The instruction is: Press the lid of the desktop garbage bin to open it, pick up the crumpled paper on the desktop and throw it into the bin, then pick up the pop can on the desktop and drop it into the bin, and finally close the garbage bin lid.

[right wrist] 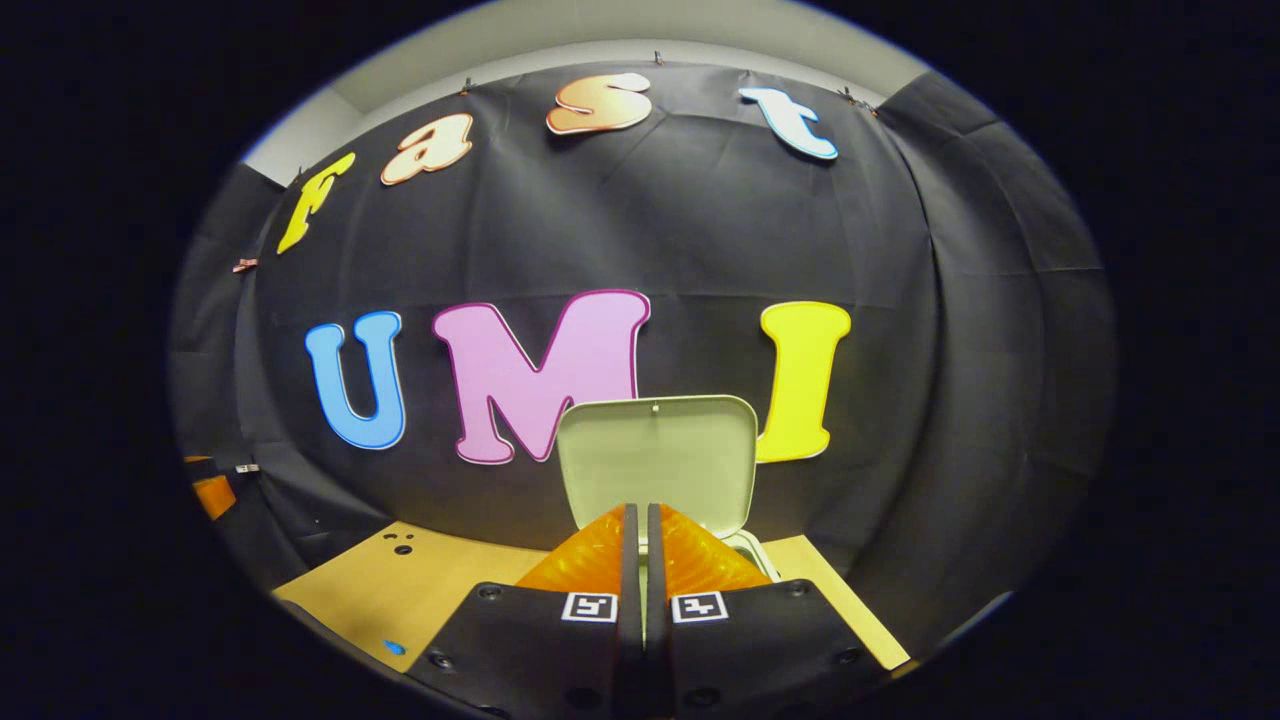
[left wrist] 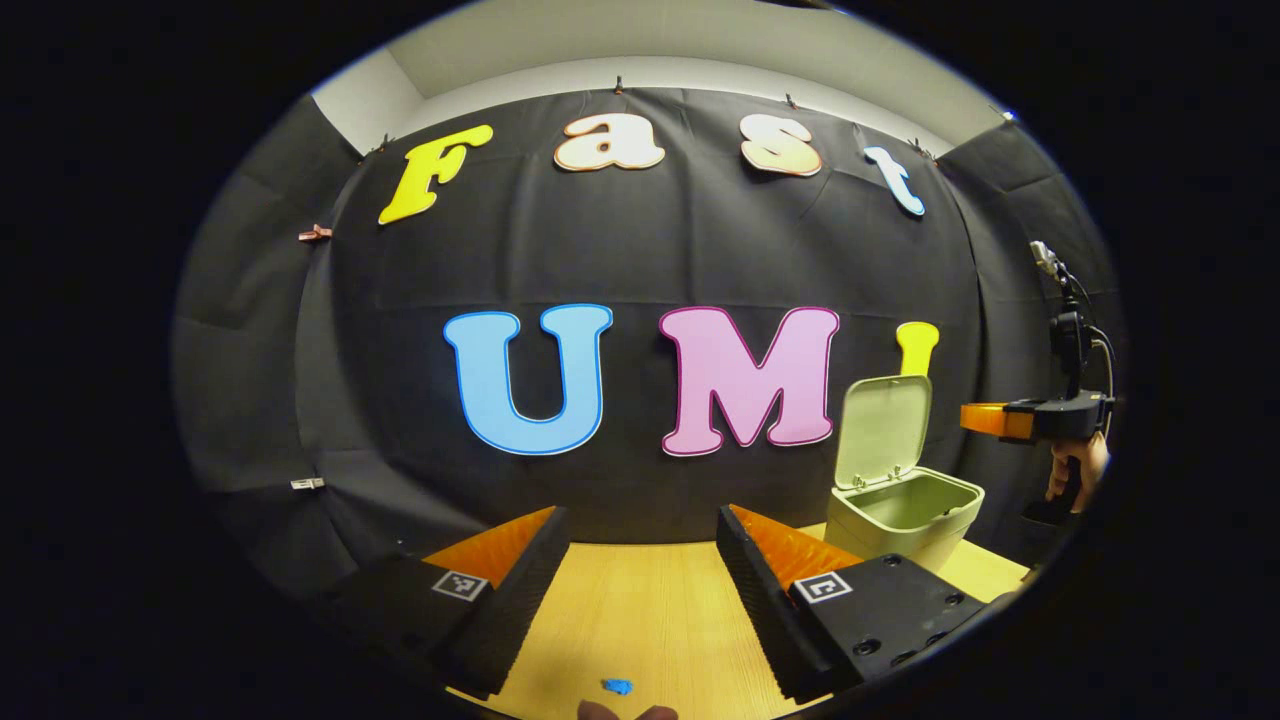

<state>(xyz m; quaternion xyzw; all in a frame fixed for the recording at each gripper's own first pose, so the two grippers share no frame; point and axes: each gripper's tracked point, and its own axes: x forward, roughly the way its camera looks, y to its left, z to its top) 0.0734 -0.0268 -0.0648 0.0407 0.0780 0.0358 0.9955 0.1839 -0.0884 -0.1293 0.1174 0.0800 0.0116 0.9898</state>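
The pale green bin [left wrist: 905, 518] stands upright on the wooden surface [left wrist: 640, 620], lid [right wrist: 655, 465] raised straight up. The right tool [right wrist: 640, 530] sits just before it, fingers pressed together on nothing. The left tool [left wrist: 640, 545] is spread wide and bare, bin off to its right.

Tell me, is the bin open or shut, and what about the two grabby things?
garbage bin: open
lid: flipped up, standing upright
left hand-held gripper: open, nothing between its fingers
right hand-held gripper: shut, holding nothing, in front of the lid
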